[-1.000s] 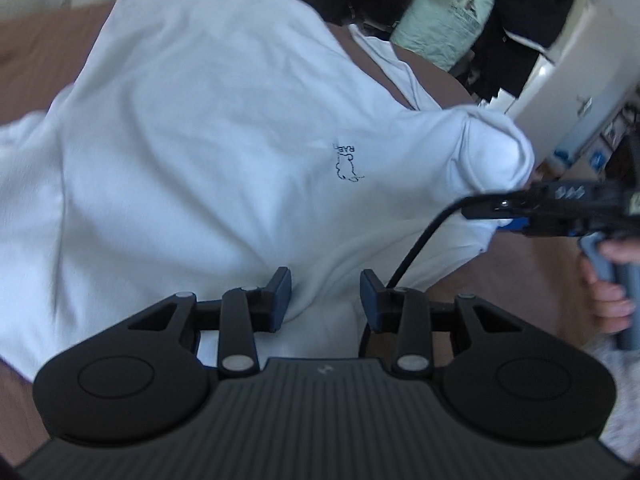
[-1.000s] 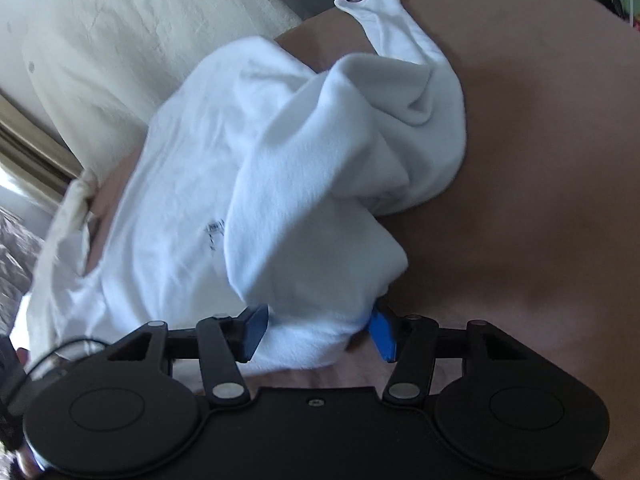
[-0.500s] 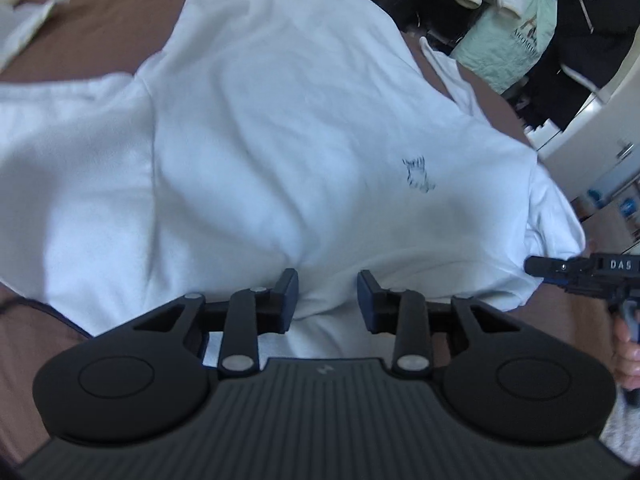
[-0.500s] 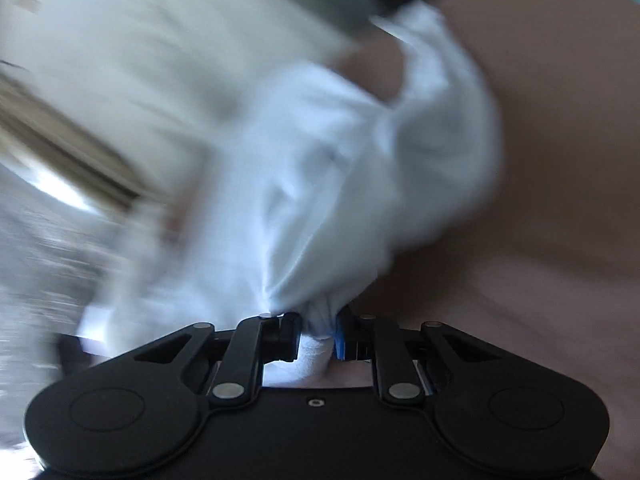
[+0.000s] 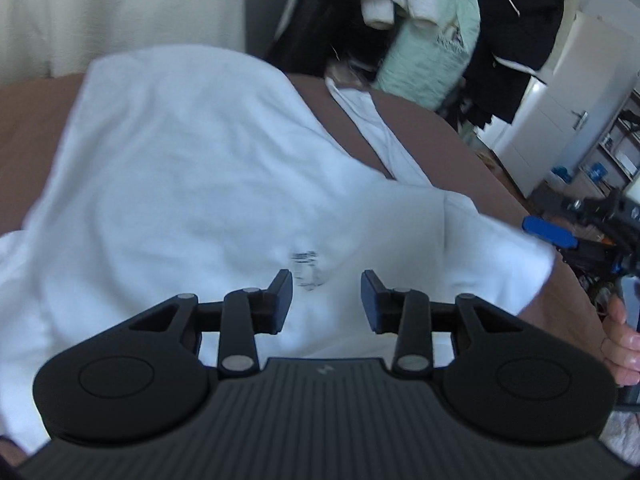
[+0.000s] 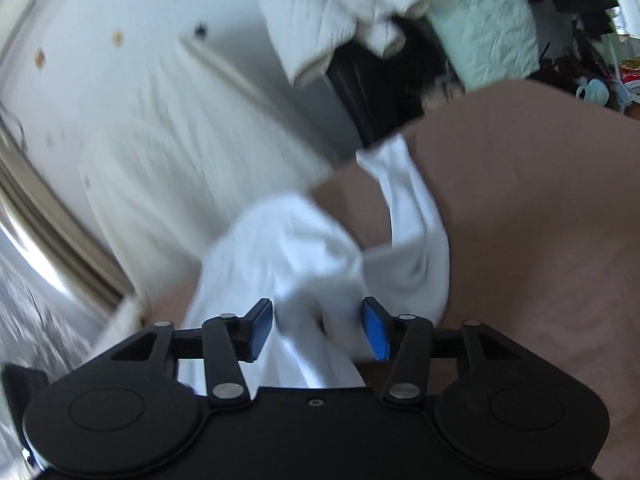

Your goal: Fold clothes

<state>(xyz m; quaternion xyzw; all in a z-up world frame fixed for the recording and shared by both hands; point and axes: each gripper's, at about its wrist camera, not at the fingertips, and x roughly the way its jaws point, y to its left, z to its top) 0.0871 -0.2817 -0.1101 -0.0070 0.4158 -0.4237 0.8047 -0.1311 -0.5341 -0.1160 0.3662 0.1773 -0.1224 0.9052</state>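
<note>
A white T-shirt (image 5: 192,184) with a small dark chest print (image 5: 306,270) lies spread on a brown bed (image 5: 432,148). My left gripper (image 5: 326,300) is open just above the shirt near the print, holding nothing. My right gripper (image 6: 316,326) is open over the bunched sleeve end of the shirt (image 6: 304,248), with cloth lying between its blue pads (image 6: 376,330) but not pinched. The right gripper also shows at the right edge of the left wrist view (image 5: 560,236), by the shirt's sleeve.
A pile of clothes (image 5: 420,12) in white, mint and black hangs beyond the bed's far edge. A white door (image 5: 552,128) and shelves (image 5: 616,152) stand at the right. A pale wall and window frame (image 6: 48,216) lie left of the bed.
My right gripper, shut on the sleeve half a second ago, has opened and let it go. My left gripper has moved forward over the shirt, toward the print, and stays open.
</note>
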